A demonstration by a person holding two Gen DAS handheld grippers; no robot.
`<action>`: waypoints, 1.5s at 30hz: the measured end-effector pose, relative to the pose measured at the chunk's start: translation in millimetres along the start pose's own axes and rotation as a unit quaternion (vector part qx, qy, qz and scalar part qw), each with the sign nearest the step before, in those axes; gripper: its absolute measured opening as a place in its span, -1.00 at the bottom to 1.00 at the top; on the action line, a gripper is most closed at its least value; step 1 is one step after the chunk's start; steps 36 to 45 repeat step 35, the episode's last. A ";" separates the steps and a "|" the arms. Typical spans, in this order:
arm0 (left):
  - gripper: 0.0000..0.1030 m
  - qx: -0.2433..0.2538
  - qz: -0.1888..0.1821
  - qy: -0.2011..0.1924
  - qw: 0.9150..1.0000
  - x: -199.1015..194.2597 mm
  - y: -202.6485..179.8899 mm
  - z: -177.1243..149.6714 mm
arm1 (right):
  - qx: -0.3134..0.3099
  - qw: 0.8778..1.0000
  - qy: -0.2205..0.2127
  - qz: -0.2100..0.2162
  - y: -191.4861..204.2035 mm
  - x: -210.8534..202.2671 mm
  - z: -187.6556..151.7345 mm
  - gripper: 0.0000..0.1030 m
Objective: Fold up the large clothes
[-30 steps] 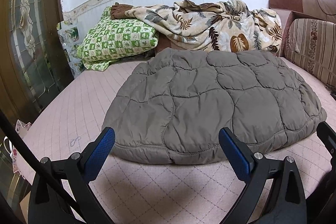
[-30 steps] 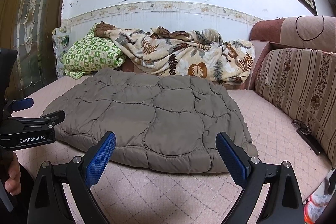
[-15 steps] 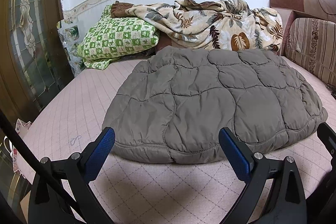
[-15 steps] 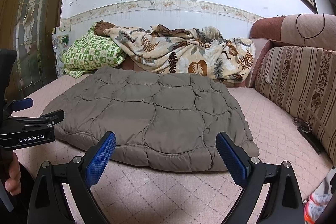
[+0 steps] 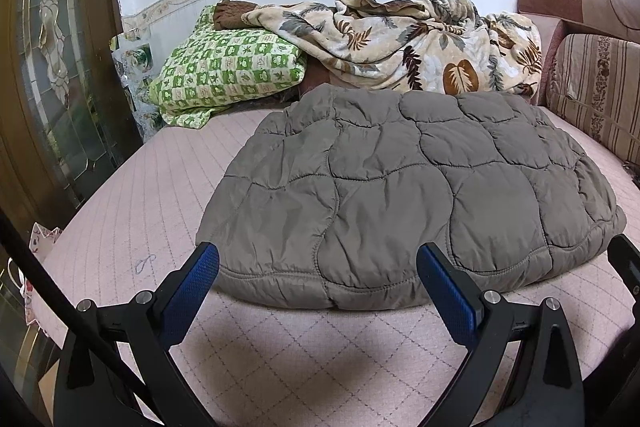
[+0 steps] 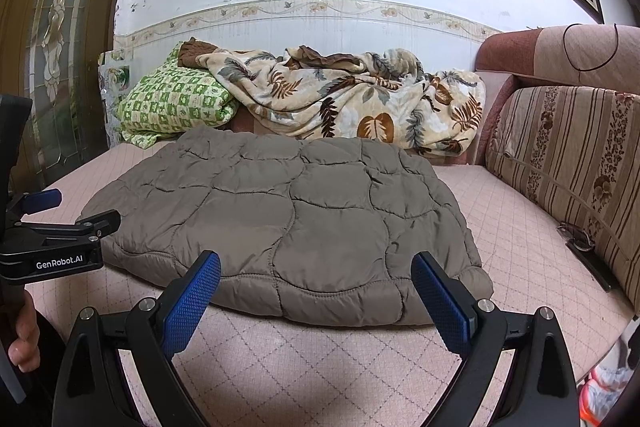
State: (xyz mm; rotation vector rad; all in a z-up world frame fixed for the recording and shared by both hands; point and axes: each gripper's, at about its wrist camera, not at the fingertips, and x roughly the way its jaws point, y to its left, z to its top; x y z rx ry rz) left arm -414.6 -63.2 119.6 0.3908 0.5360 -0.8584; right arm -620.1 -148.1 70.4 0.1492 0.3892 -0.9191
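Our left tongs [image 5: 318, 277], black arms with blue ribbed pads, stand wide apart and hold nothing, poised just short of the near hem of the grey-brown quilted puffer garment [image 5: 404, 187]. Our right tongs [image 6: 316, 285] are spread just as wide and equally empty, hovering before the same hem toward its right corner. In the right wrist view the left tongs show from the side at the left edge, with the hand [image 6: 24, 339] that grips them below. The garment lies flat in a folded, roughly rectangular bundle across the middle of the pink diamond-stitched bed surface [image 5: 280, 359], its long side toward us. Behind it, against the white wall, we see a crumpled cream blanket printed with brown leaves [image 5: 404, 43], and to its left a green-and-white checked pillow [image 5: 224, 67], partly under the blanket. A striped brown sofa cushion [image 6: 568, 163] lines the right side, and a dark wooden door with patterned glass [image 5: 52, 67] stands at the left.
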 end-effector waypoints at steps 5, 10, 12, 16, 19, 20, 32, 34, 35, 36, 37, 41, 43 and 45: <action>0.92 0.001 0.000 -0.001 1.000 -1.2 0.5 0.4 | -0.001 1.000 0.001 0.000 -0.4 0.8 0.8 0.90; 0.92 -0.001 -0.001 0.001 1.000 -0.9 -0.3 0.9 | 0.000 1.000 0.001 -0.001 -0.2 0.6 0.9 0.90; 0.92 -0.005 -0.006 0.003 1.000 -1.8 2.2 1.3 | 0.000 1.000 0.000 0.000 -0.5 0.1 0.4 0.90; 0.92 -0.005 -0.001 0.008 1.000 -2.3 2.8 2.6 | 0.000 1.000 0.001 0.000 -0.9 0.9 1.2 0.90; 0.92 -0.005 0.000 0.007 1.000 -2.6 2.5 3.3 | 0.001 1.000 0.000 0.000 -1.4 0.6 1.0 0.90; 0.92 -0.004 0.001 0.006 1.000 -2.2 2.4 3.2 | 0.001 1.000 0.001 0.000 -1.4 0.3 0.6 0.90; 0.92 -0.021 -0.004 0.008 1.000 -8.0 6.1 5.9 | 0.002 1.000 0.001 0.000 -3.3 -0.3 0.6 0.90; 0.92 -0.019 -0.005 0.010 1.000 -8.1 5.7 5.4 | 0.003 1.000 0.001 0.000 -3.6 -0.5 0.5 0.90; 0.92 -0.018 -0.001 0.011 1.000 -7.8 5.9 5.5 | 0.003 1.000 0.002 0.000 -3.9 -0.3 0.5 0.90; 0.92 -0.018 -0.001 0.011 1.000 -7.8 5.9 5.5 | 0.003 1.000 0.002 0.000 -3.9 -0.3 0.5 0.90; 0.92 -0.018 -0.001 0.011 1.000 -7.8 5.9 5.5 | 0.003 1.000 0.002 0.000 -3.9 -0.3 0.5 0.90; 0.92 -0.018 -0.001 0.011 1.000 -7.8 5.9 5.5 | 0.003 1.000 0.002 0.000 -3.9 -0.3 0.5 0.90; 0.92 -0.018 -0.001 0.011 1.000 -7.8 5.9 5.5 | 0.003 1.000 0.002 0.000 -3.9 -0.3 0.5 0.90; 0.92 -0.018 -0.001 0.011 1.000 -7.8 5.9 5.5 | 0.003 1.000 0.002 0.000 -3.9 -0.3 0.5 0.90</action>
